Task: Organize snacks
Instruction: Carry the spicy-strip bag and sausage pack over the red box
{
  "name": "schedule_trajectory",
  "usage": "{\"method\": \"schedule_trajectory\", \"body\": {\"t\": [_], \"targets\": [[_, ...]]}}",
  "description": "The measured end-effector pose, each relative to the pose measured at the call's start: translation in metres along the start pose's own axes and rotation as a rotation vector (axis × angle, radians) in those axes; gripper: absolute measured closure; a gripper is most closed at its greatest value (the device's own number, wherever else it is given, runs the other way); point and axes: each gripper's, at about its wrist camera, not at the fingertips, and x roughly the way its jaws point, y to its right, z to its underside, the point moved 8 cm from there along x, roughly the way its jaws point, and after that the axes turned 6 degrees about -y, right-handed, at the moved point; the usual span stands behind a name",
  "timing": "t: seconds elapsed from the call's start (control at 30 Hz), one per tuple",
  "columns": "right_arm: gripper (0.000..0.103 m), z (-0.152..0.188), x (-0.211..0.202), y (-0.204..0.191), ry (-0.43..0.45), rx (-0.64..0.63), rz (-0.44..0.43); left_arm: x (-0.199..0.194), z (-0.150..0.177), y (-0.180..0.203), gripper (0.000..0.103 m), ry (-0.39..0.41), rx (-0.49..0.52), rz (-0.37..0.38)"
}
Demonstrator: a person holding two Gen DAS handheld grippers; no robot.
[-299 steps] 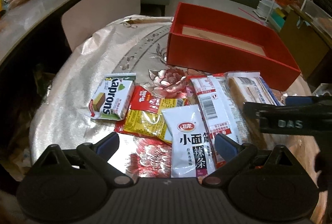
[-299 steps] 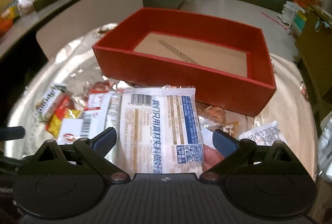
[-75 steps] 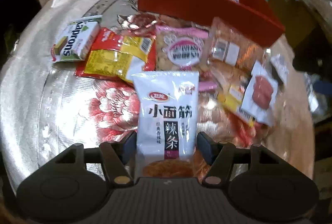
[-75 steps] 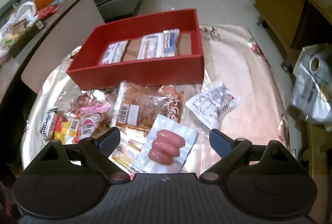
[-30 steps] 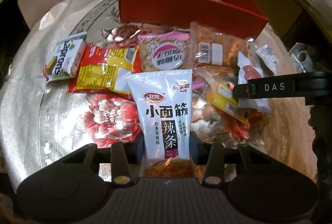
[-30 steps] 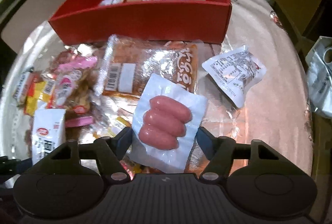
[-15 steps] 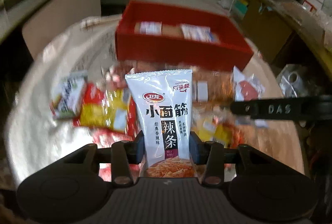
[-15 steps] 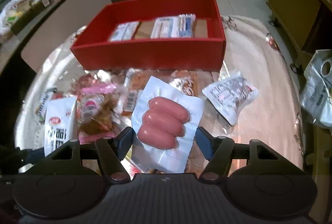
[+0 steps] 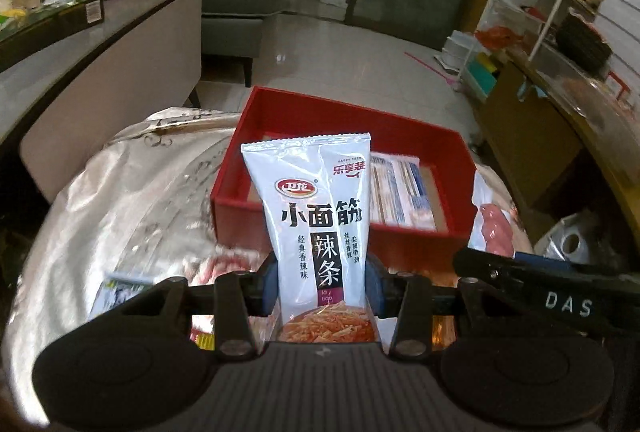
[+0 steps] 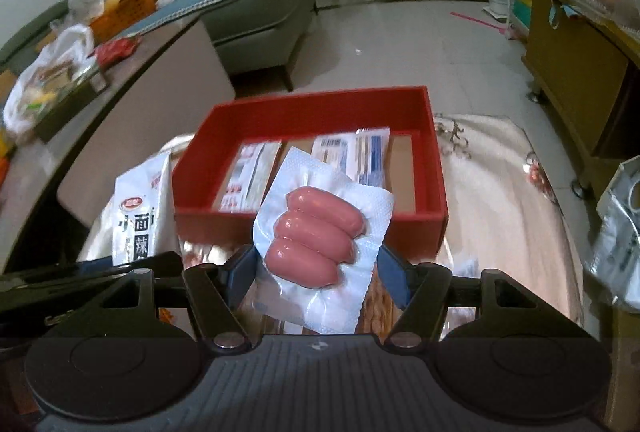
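Observation:
My left gripper (image 9: 320, 282) is shut on a white spicy-strip packet (image 9: 316, 216), held upright above the table in front of the red box (image 9: 256, 216). My right gripper (image 10: 316, 270) is shut on a clear sausage pack (image 10: 320, 232) with three pink sausages, also lifted before the red box (image 10: 434, 192). Two flat snack packs (image 10: 360, 152) lie on the box's cardboard floor. The white packet (image 10: 140, 216) shows at the left of the right wrist view, and the sausage pack (image 9: 494, 228) at the right of the left wrist view.
The round table (image 9: 100, 200) wears a shiny floral cover; loose snacks (image 9: 116, 292) lie below the grippers, mostly hidden. A long counter (image 10: 132, 72) runs along the left with bags on it. A sofa (image 10: 256, 4), a wooden cabinet (image 10: 572, 60) and a plastic bag (image 10: 616, 232) stand around.
Both grippers have risen off the snack pile with their packs and tipped up toward the red box; its inside and the room beyond now show.

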Motion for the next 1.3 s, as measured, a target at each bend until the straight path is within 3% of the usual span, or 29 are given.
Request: {"method": "schedule_trajectory", "body": {"t": [0.33, 0.93, 1.3], "targets": [[0.031, -0.027, 0.015, 0.009, 0.015, 0.042, 0.007, 0.018, -0.038, 0.001, 0.066, 0.049, -0.002, -0.025], [0.031, -0.051, 0.033, 0.008, 0.024, 0.034, 0.018, 0.037, -0.070, 0.008, 0.066, 0.113, 0.055, -0.096], [0.031, -0.063, 0.054, 0.021, 0.007, 0.045, 0.035, 0.061, -0.082, 0.012, 0.066, 0.106, 0.083, -0.121]]}}
